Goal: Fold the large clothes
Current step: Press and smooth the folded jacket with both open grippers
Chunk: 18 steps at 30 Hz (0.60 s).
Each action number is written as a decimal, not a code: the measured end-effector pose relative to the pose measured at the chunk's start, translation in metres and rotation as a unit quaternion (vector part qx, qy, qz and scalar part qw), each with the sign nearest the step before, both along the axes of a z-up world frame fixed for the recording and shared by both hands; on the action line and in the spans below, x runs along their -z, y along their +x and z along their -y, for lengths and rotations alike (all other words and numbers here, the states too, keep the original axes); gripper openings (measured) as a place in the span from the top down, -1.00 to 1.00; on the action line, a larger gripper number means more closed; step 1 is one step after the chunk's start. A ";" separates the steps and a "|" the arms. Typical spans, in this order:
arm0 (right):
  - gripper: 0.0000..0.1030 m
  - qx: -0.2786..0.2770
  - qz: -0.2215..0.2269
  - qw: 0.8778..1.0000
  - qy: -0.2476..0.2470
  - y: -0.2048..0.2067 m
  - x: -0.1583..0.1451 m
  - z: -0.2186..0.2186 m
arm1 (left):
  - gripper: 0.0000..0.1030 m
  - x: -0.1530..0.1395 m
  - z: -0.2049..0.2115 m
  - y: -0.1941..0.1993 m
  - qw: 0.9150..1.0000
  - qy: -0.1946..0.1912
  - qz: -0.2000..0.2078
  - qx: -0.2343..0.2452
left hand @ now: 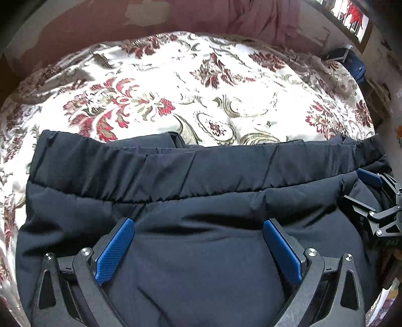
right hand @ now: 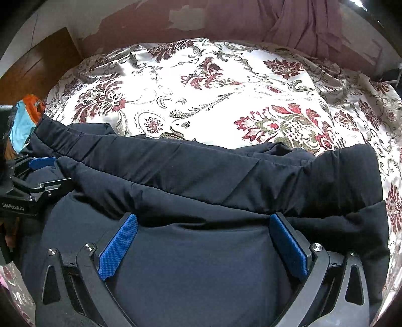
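glossy white bedspread [left hand: 226,83] with dark red floral and olive scroll print covers the bed, and a maroon curtain [left hand: 251,17] hangs against a patchy wall behind it. in the left wrist view, a dark navy padded garment [left hand: 201,181] lies spread across the near part of the bed, its gathered elastic band running side to side as a puckered ridge. the left gripper [left hand: 198,236] hangs over the smooth fabric, its textured blue pads [left hand: 114,251] spread wide, gripping nothing. the right gripper [left hand: 377,201] shows at the right edge.

in the right wrist view, the same navy garment [right hand: 201,176] lies creased over the bedspread [right hand: 226,100]. the right gripper [right hand: 203,231] is spread wide above it, empty. the left gripper [right hand: 37,176] sits at the left edge, beside an orange and light blue cloth [right hand: 25,118].
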State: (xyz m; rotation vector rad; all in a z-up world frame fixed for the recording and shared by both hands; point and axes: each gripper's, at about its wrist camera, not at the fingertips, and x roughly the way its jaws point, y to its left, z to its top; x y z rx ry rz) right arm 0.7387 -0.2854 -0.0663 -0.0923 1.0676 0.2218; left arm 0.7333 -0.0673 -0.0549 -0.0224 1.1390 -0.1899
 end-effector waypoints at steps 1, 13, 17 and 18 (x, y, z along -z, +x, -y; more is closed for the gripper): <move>-0.99 -0.001 -0.001 1.000 0.003 0.001 0.002 0.000 | -1.00 0.003 -0.001 0.003 1.000 -0.004 -0.008 0.004; -0.98 -0.004 0.029 1.000 0.002 -0.003 0.006 0.001 | -1.00 0.014 0.000 0.003 1.000 -0.009 0.016 0.017; -0.98 -0.004 0.033 0.999 0.001 -0.004 0.006 0.001 | -1.00 0.015 0.001 0.004 1.000 -0.008 0.020 0.018; -0.98 -0.004 0.034 0.999 0.000 -0.004 0.007 0.001 | -1.00 0.015 0.001 0.004 1.000 -0.008 0.020 0.018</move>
